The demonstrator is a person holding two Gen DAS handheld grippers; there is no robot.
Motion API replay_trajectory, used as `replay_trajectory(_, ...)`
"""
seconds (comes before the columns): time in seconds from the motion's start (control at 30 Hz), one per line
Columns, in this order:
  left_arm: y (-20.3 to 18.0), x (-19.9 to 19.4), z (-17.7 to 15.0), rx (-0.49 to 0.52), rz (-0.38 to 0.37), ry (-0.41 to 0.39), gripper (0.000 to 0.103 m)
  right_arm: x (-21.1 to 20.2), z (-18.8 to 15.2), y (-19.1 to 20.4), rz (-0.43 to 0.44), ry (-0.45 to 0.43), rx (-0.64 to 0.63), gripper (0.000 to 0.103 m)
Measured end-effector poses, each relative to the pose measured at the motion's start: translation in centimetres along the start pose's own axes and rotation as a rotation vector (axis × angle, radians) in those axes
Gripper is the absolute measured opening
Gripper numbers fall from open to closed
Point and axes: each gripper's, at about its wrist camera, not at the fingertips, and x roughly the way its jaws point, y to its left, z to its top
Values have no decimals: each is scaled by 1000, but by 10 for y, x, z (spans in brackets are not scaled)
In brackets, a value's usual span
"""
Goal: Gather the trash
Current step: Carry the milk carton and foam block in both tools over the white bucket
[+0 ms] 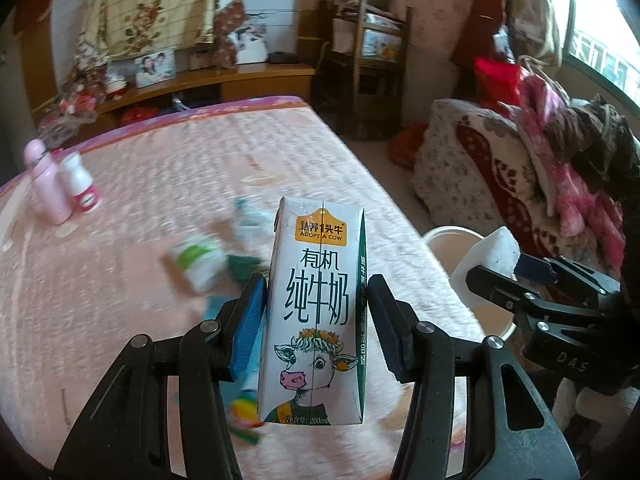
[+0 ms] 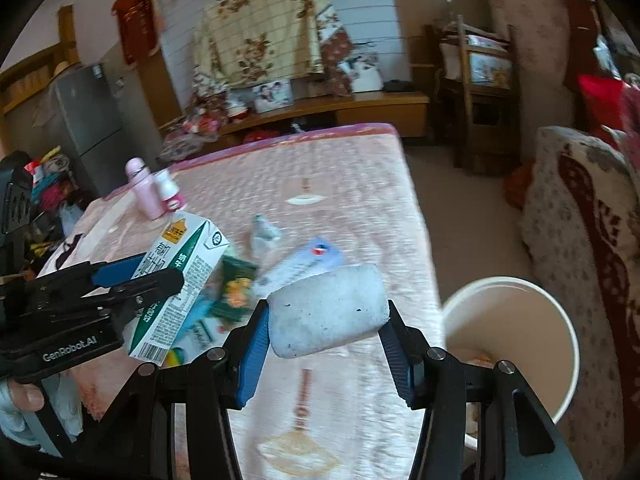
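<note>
My left gripper (image 1: 316, 308) is shut on a white milk carton (image 1: 316, 312) with a cow drawing, held upright above the pink bed. The carton also shows in the right wrist view (image 2: 176, 280). My right gripper (image 2: 324, 324) is shut on a white foam block (image 2: 328, 312), held above the bed's right edge; the block also shows in the left wrist view (image 1: 488, 256). A white bin (image 2: 516, 320) stands on the floor just right of the bed, below the right gripper. Loose wrappers (image 2: 236, 288) and crumpled paper (image 2: 262, 236) lie on the bed.
A pink bottle (image 2: 142, 188) and a small white bottle (image 2: 170, 192) stand at the bed's far left. A patterned armchair (image 2: 588, 220) heaped with clothes stands right of the bin. A wooden cabinet (image 2: 360, 108) runs along the far wall.
</note>
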Motion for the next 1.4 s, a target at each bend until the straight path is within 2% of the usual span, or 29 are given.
replay_trajectory(0.3,-70,28,13,70,-86,22,50,-15,-11,-65,-93,4,79,51)
replay_trajectory(0.6,-123,58,18,116,-144,57,50,-23,-25,-118,-164,17,155,51)
replay_trajectory(0.97,-155,88,19,127,-170,99,50,-19,-37,-158,-200,38,215,51)
replay_trajectory(1.4,-166,117,17,106,-193,141,50,-1,-49,-187,-218,72,284,52)
